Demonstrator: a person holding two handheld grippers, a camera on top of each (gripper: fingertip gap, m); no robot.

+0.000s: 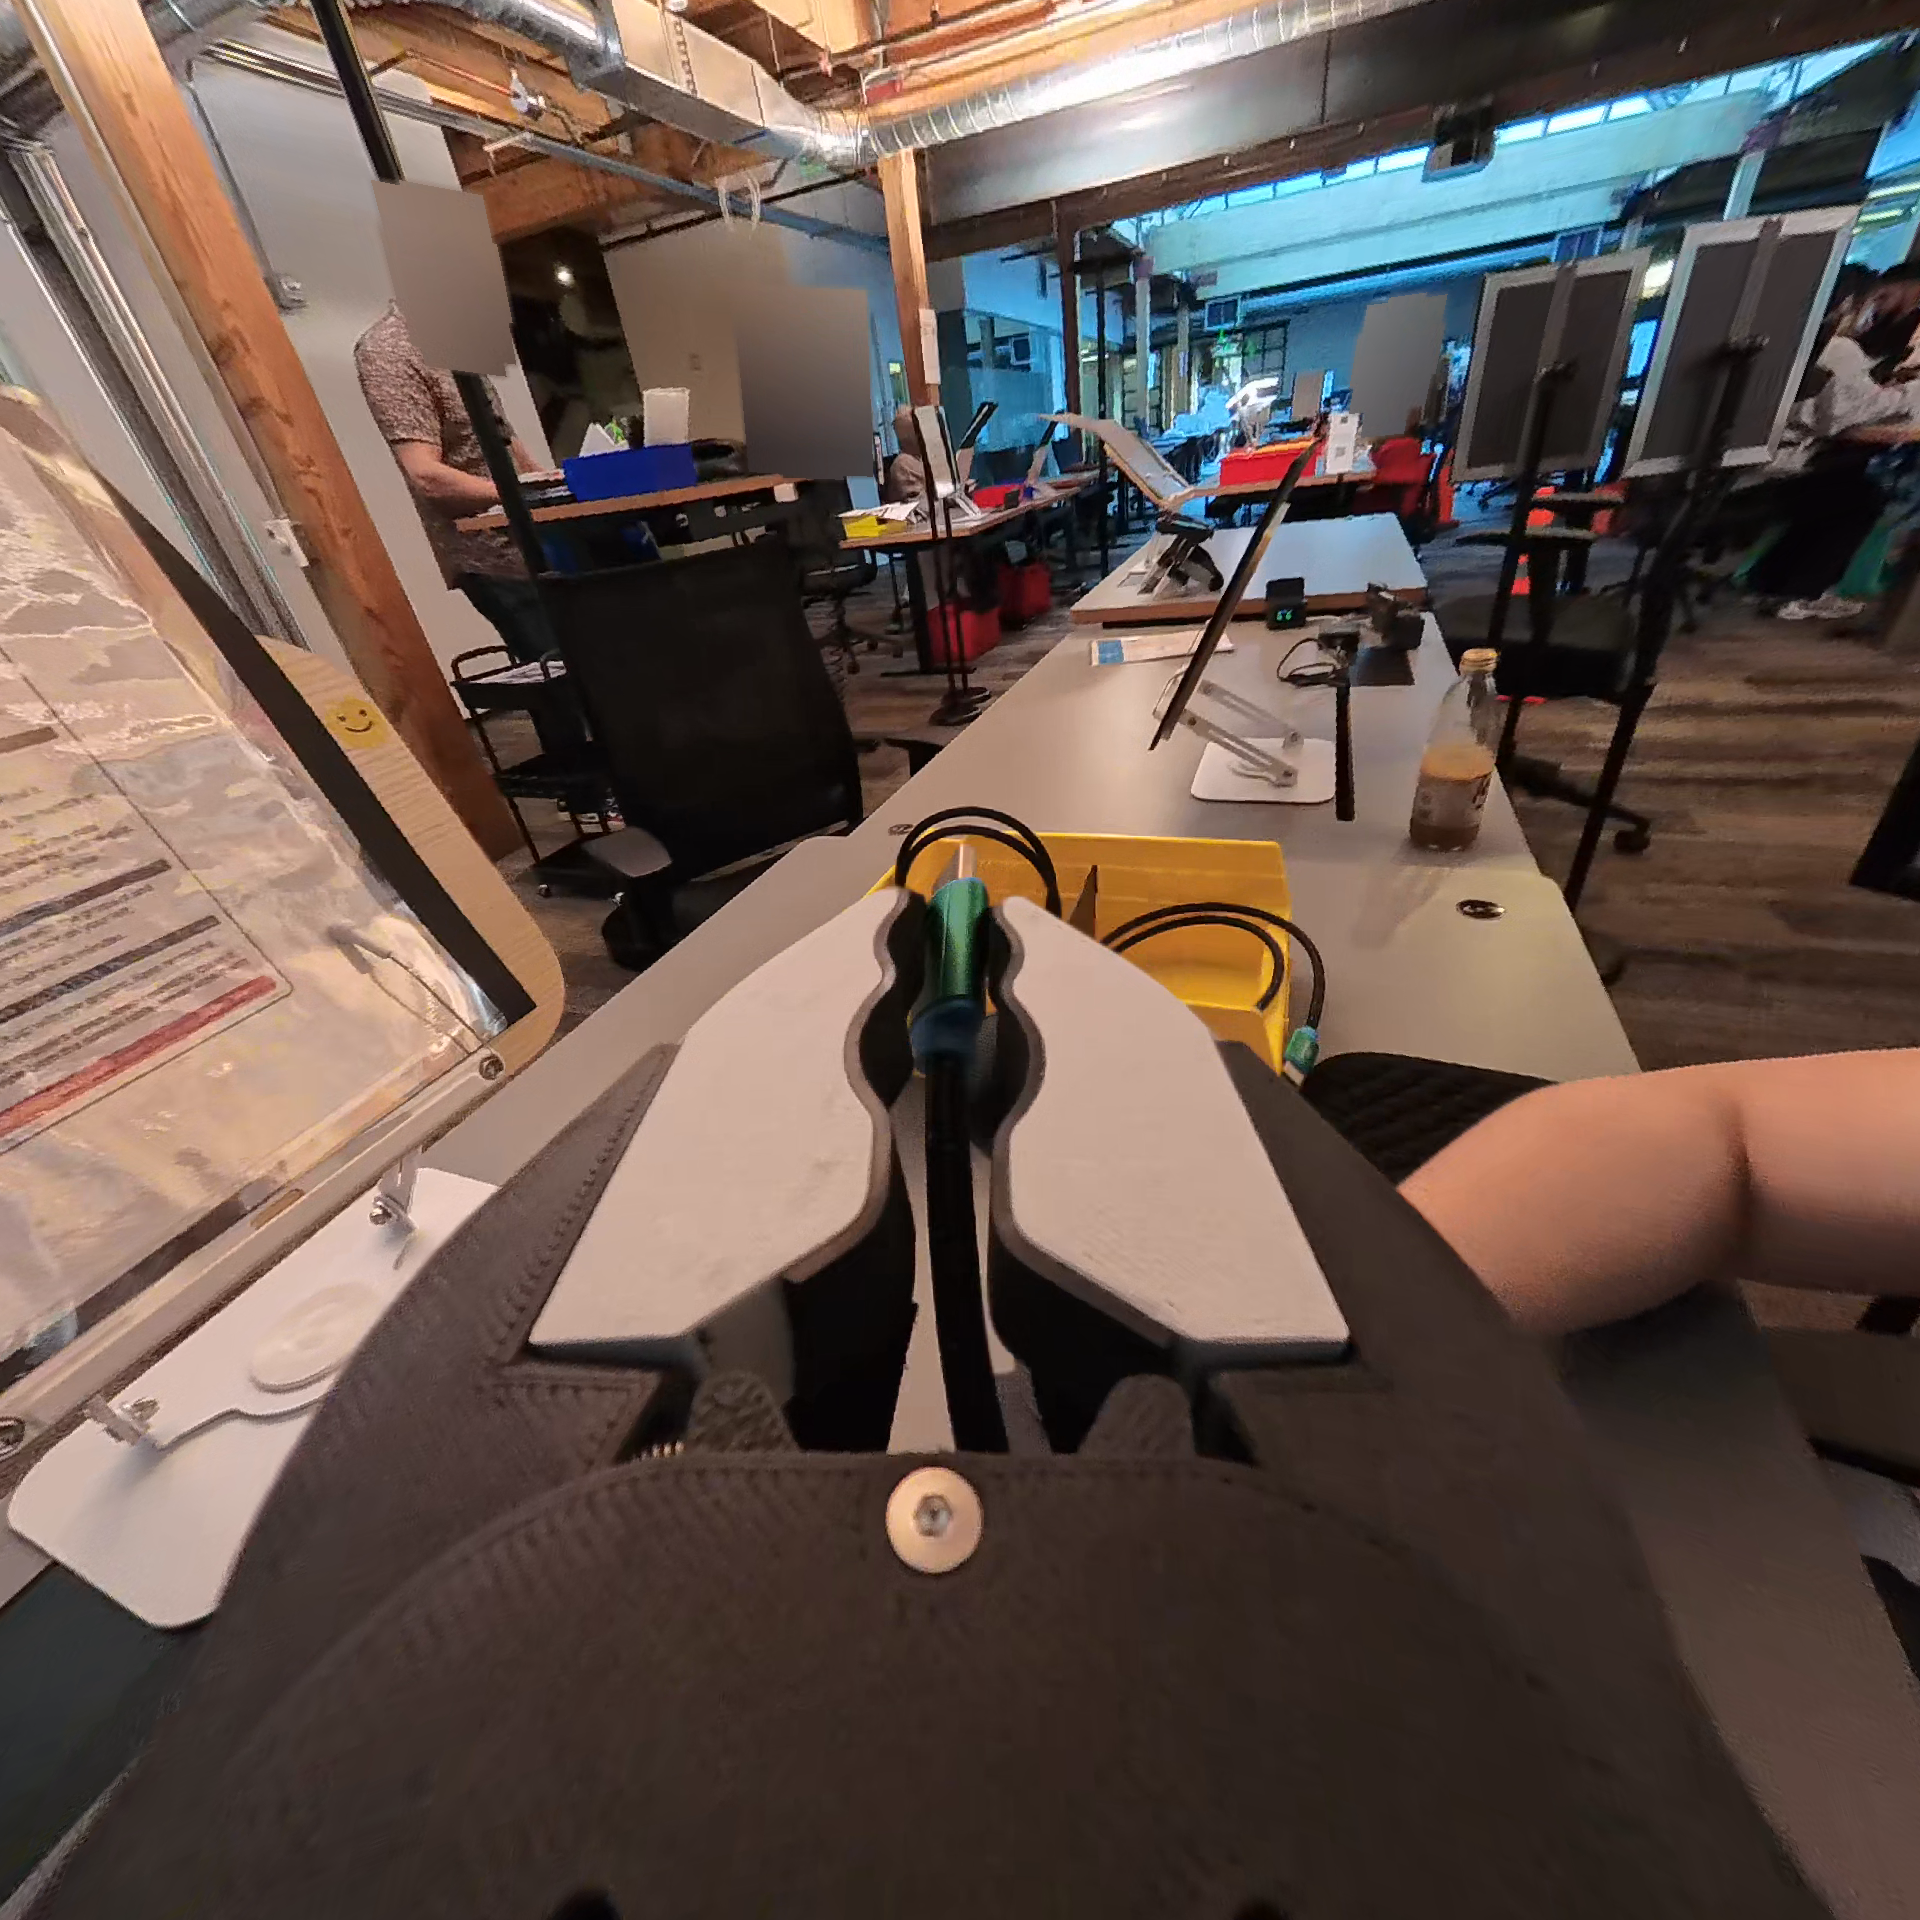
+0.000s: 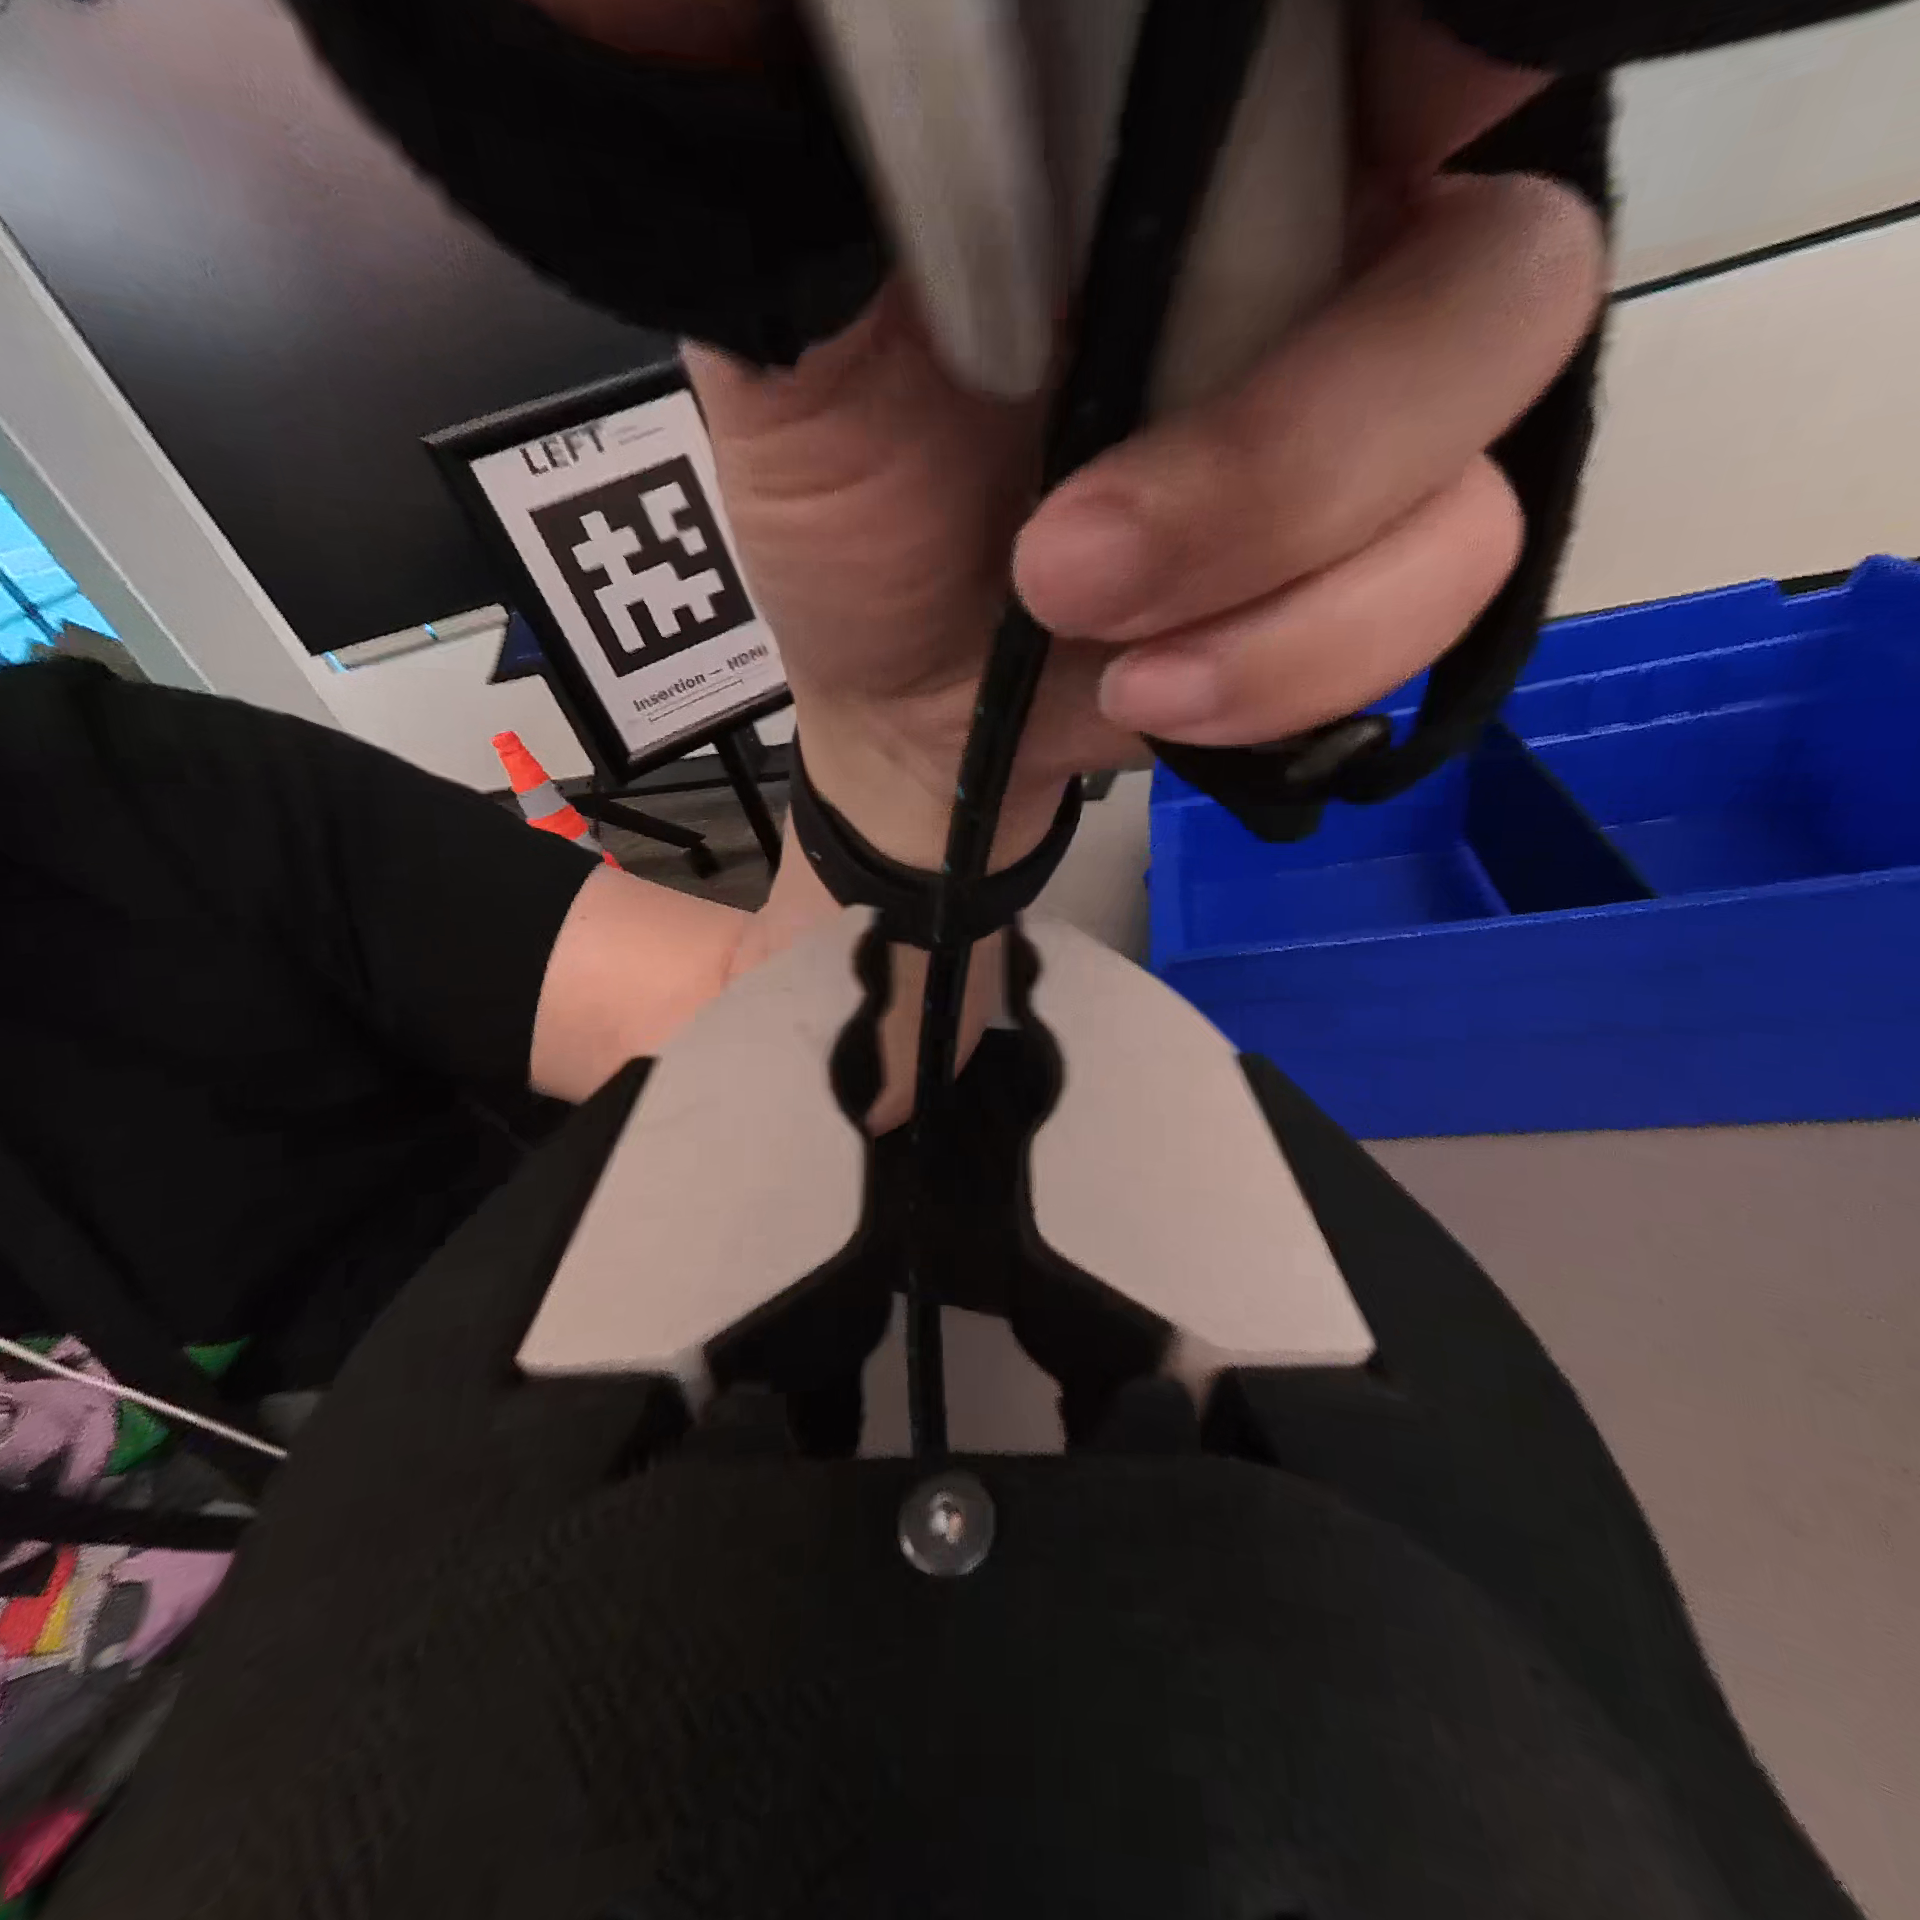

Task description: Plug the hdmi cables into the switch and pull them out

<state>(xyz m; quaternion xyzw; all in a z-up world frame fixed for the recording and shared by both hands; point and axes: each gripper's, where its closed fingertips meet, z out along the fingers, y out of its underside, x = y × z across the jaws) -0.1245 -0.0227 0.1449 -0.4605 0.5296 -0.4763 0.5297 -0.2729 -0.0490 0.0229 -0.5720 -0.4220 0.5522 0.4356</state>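
Observation:
My left gripper [image 1: 951, 904] is shut on a green HDMI plug [image 1: 951, 956], whose metal tip points forward over a yellow bin [image 1: 1195, 883]. Its black cable [image 1: 951, 1195] runs back between the fingers. In the right wrist view the same cable [image 2: 997, 686] hangs from the blurred left gripper [image 2: 1091, 384] and the hand [image 2: 1247, 561] holding it, down through my right gripper [image 2: 948, 935]. The right jaws stand a little apart, wider than the thin cable. A second cable [image 1: 1236, 920] with a green plug [image 1: 1299, 1049] lies at the bin. No switch is in view.
A forearm [image 1: 1662, 1174] crosses at the right. The grey table [image 1: 1143, 707] carries a tablet stand [image 1: 1247, 748] and a bottle [image 1: 1455, 758]. A framed board [image 1: 260, 935] stands at the left. A blue bin [image 2: 1558, 935], a marker sign [image 2: 634, 571] and an orange cone [image 2: 540, 790] show in the right wrist view. Across from one pair of fingers to the other is roughly 20 cm.

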